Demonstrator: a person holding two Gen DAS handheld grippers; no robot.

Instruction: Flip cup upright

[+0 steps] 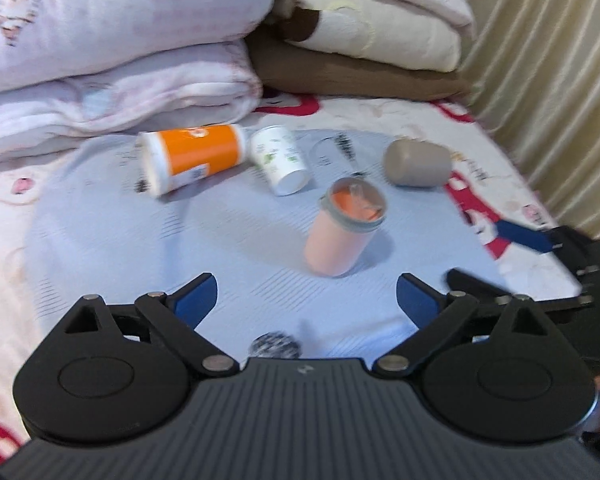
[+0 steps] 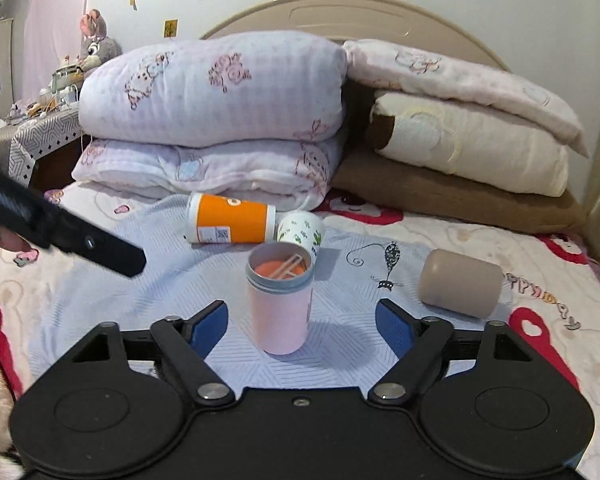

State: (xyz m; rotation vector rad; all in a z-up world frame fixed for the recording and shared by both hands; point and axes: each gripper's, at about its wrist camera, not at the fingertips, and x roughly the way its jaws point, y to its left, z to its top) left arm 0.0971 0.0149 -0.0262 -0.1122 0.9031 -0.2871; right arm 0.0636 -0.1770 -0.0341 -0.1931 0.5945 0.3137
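Pink cup (image 2: 284,304): upright on bed (image 2: 440,240), open top, between right gripper (image 2: 301,320) fingers, untouched.
Fingers: both wide; left gripper (image 1: 306,300) too.
Taupe cup (image 2: 458,283): lying, 3 o'clock.

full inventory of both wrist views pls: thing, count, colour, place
pink cup: 1, pink with grey rim, upright at mat centre, orange inside
orange cup: 1, orange and white, on its side, far left
printed cup: 1, white with green print, on its side, beside the orange cup
beige cup: 1, beige, on its side, right
clear cup: 1, transparent, far side of mat, pose unclear
mat: 1, pale blue, on the bed
folded quilts: 2 stacks, lilac-pink left, cream-brown right, at the headboard
left gripper: 1, black, blue fingers, open
right gripper: 1, black, blue fingers, open
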